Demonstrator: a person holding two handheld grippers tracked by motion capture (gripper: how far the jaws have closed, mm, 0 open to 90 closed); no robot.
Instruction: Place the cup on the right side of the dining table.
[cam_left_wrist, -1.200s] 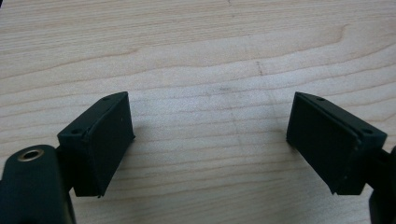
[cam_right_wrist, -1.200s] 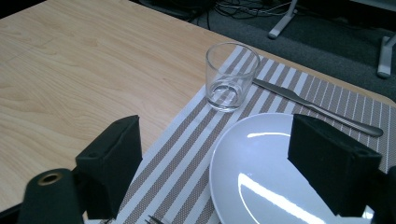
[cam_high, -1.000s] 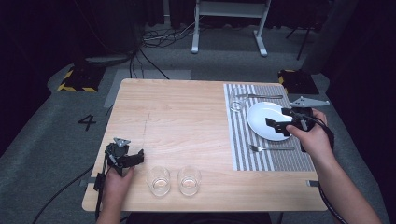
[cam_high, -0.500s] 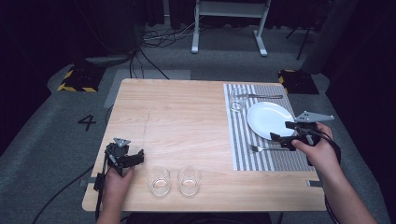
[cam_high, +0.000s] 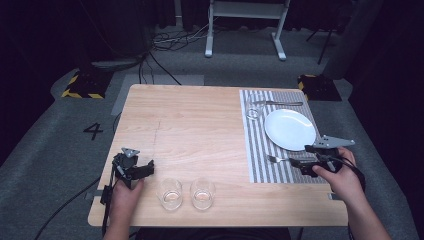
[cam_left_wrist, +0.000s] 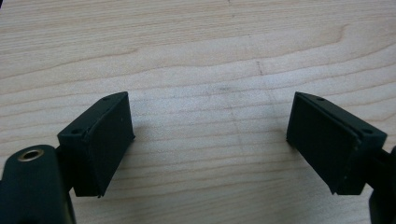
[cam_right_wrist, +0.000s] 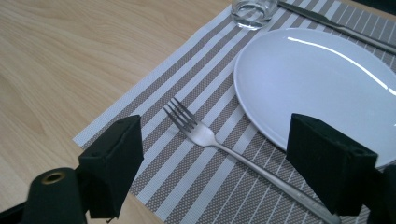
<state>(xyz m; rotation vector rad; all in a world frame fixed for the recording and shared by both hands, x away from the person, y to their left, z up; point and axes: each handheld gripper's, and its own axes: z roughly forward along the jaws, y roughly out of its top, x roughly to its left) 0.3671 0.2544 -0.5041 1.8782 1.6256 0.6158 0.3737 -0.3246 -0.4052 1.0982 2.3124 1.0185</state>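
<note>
The fork (cam_right_wrist: 205, 136) lies flat on the striped placemat (cam_high: 257, 135), just off the white plate (cam_high: 290, 129) at its 7 o'clock in the high view, tines toward 9 o'clock and handle running toward 3 o'clock. The right gripper (cam_high: 300, 164) sits low over it; its jaws have just been closing a little, yet they stand apart with the handle's neck between them, pressing on nothing. The fork looks like thin, stiff, light polished metal, so it will likely be slippery and lie too flat to get under easily. The best hold seems to be across the narrow handle just behind the tines, pads squeezing its edges, well clear of the plate's rim. The left gripper (cam_high: 142, 170) rests near the table's (cam_high: 190, 125) 8 o'clock corner, jaws spread wide over bare wood.
</note>
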